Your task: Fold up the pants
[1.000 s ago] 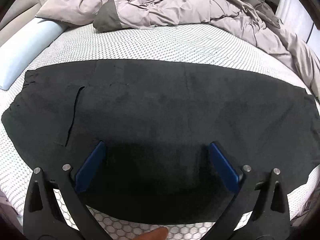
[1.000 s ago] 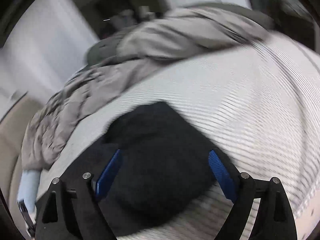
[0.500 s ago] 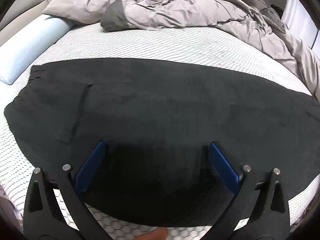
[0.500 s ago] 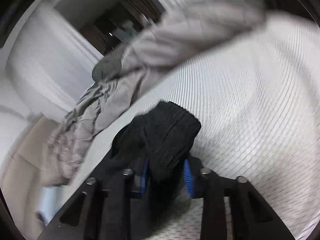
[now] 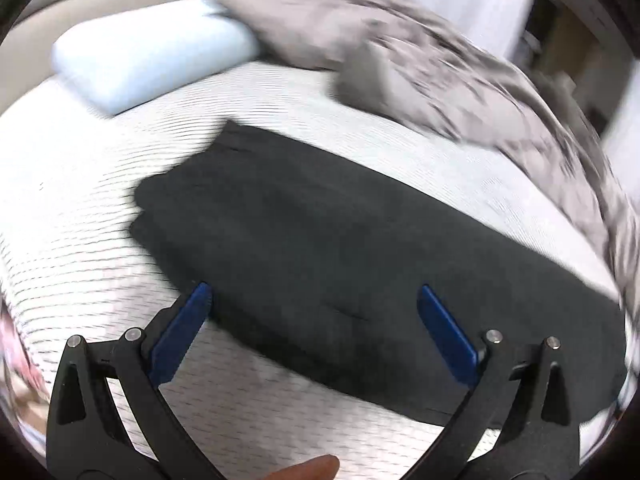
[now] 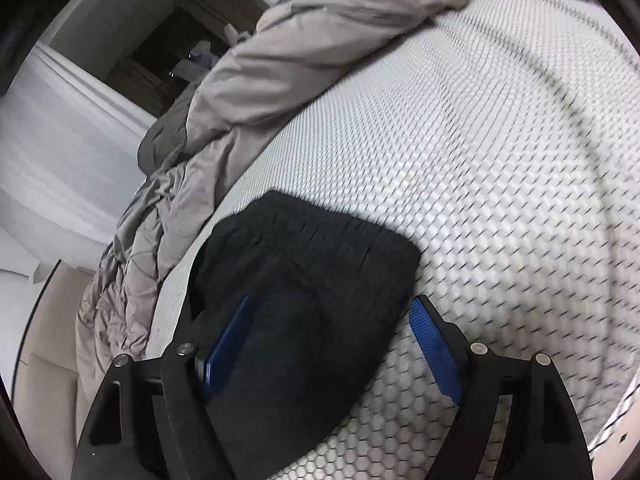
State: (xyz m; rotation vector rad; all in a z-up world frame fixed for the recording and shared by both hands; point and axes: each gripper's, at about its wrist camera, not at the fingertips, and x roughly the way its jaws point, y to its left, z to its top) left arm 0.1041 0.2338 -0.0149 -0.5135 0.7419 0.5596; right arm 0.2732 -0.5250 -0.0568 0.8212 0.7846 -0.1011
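Black pants laid flat in a long band across the honeycomb-patterned mattress cover, running from centre left to lower right of the left wrist frame; in the right wrist view one end of them, gathered and ribbed like a waistband or cuff, though which cannot be told, fills the lower centre.

Left gripper spread wide, blue pads poised over the near edge of the cloth, nothing pinched. Right gripper also parted, having just opened up; dark fabric between the pads, but not pressed by them. Bare fingertip showing at the bottom edge of the left wrist view.

Judged soft, limp and light: a fuzzy knit, likely to sag and drape when lifted, unlikely to slip from ridged pads, nothing breakable about it. Doubled layers visible at the left end, so some risk of catching only the top layer. Best taken at the corners or the ribbed hem, where the cloth is thicker and holds its line, one gripper at each end to keep an edge straight while folding over.

No containers in view, hence no contents to report. Pale blue pillow at upper left and rumpled grey comforter along the top and right, both clear of the pants.
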